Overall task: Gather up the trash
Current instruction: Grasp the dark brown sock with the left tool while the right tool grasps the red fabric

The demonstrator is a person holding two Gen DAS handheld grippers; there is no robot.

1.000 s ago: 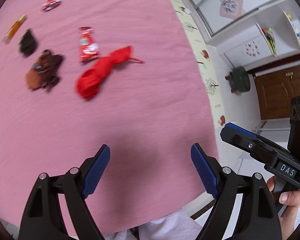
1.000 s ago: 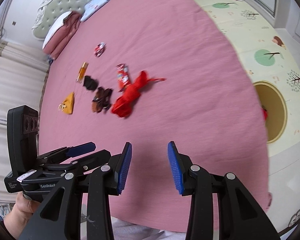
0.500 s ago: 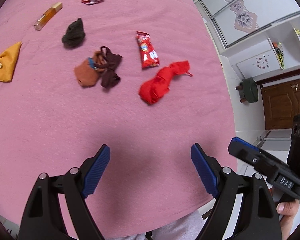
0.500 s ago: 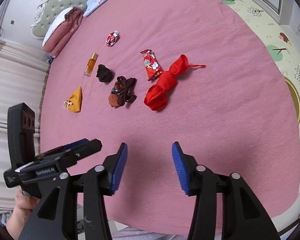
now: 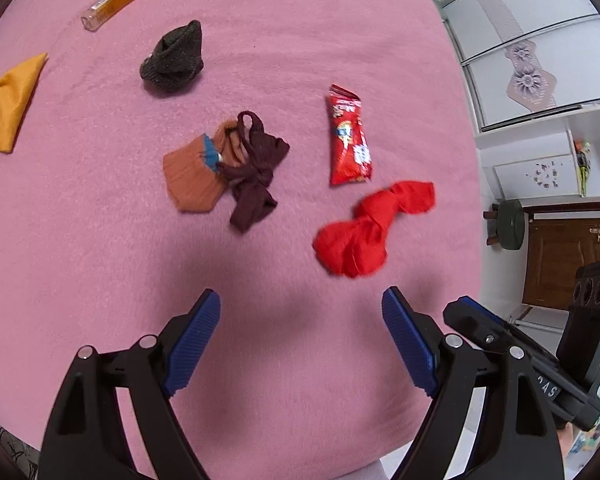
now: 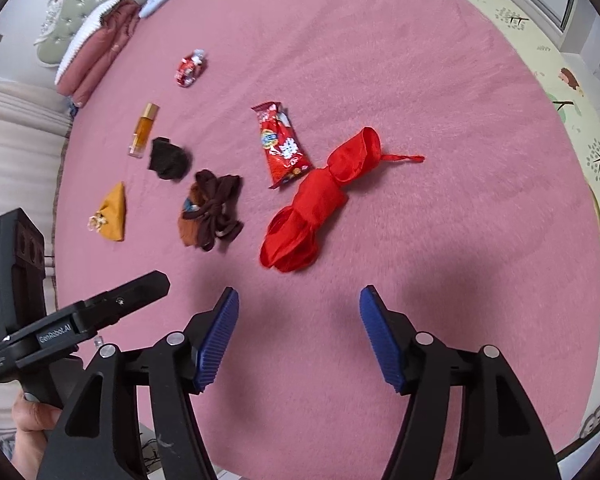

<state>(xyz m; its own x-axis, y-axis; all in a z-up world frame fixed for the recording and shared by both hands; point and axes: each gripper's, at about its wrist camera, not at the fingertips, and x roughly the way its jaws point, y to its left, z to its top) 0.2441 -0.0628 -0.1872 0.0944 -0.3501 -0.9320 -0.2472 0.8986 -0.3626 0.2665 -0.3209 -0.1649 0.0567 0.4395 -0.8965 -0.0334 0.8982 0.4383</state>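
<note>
Both grippers' blue-padded jaws parted and empty, left gripper wide, right gripper opening, above loose red foil snack wrapper on pink bedspread.

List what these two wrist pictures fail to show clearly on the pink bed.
- Red snack wrapper: its print is too small to read in either view.
- Yellow pouch: cut off by the left edge of the left wrist view.
- Red cloth bundle: motion-blurred in the left wrist view.
- Crumpled wrapper: too small in the right wrist view to tell its contents.
- Right gripper, jaws opening: nothing between them.
</note>
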